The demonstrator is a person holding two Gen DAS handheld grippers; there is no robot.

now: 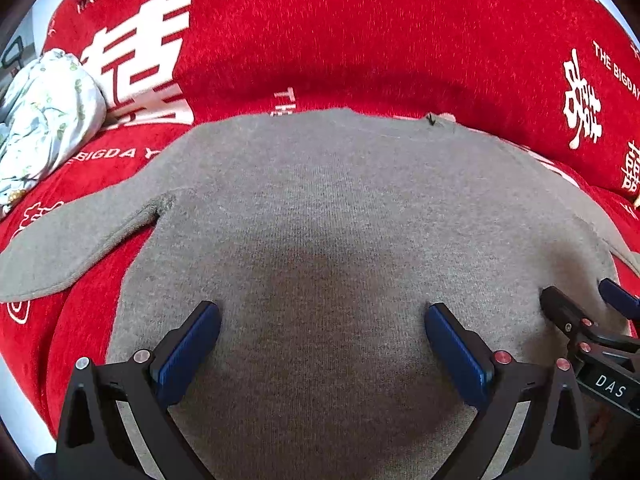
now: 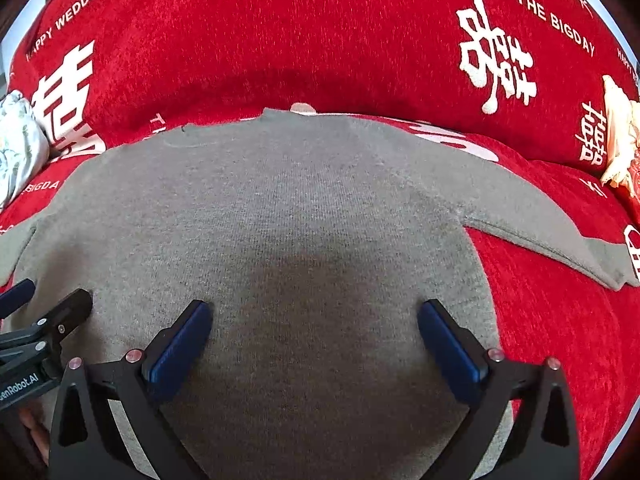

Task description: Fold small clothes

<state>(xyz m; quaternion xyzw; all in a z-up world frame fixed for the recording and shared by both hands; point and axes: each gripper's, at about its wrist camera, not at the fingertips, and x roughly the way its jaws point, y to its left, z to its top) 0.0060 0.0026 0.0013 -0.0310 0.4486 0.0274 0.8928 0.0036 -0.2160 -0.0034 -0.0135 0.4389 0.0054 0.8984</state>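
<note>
A grey knit sweater [image 1: 320,200] lies flat on a red sofa cover, neck away from me; it also shows in the right wrist view [image 2: 288,208]. Its left sleeve [image 1: 72,248] spreads out to the left, its right sleeve [image 2: 552,232] to the right. My left gripper [image 1: 322,320] is open and empty just above the sweater's lower body. My right gripper [image 2: 314,318] is open and empty over the lower body too, beside the left one. Each gripper shows at the edge of the other's view.
The red sofa cover [image 2: 320,40] with white lettering rises as a backrest behind the sweater. A crumpled pale floral garment [image 1: 44,112] lies at the left. A cream-coloured garment [image 2: 620,136] lies at the right edge.
</note>
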